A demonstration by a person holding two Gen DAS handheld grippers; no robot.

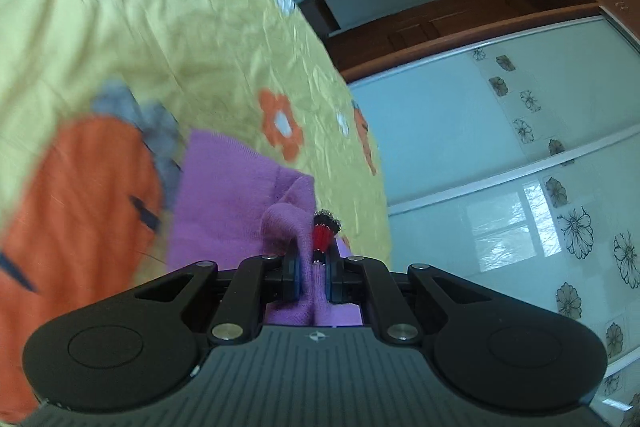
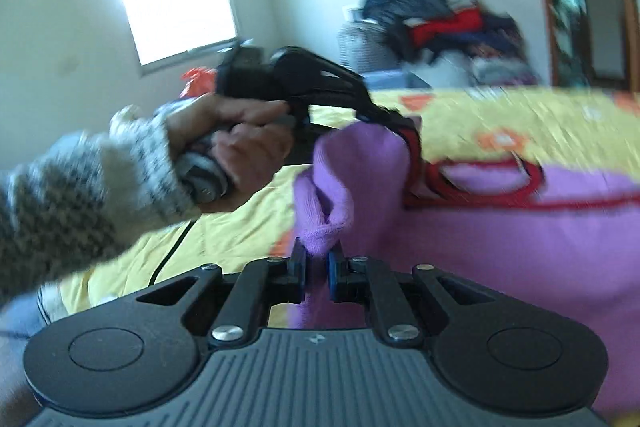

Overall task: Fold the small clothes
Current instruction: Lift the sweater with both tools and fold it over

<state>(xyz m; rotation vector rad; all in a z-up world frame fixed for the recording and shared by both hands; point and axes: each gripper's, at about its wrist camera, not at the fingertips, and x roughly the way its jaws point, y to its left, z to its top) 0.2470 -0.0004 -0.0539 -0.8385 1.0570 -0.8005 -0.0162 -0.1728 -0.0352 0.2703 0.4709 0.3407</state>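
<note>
Where the yellow bedspread spreads, left gripper and right gripper both clamped on purple garment.

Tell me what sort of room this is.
Most likely a bedroom: a bed under a yellow flowered bedspread, a heap of clothes piled beyond it, and sliding wardrobe doors with flower prints alongside.

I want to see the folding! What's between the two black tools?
A bunched stretch of the purple garment. In the right wrist view, it runs from the right tool up to the left tool; both pinch it.
</note>
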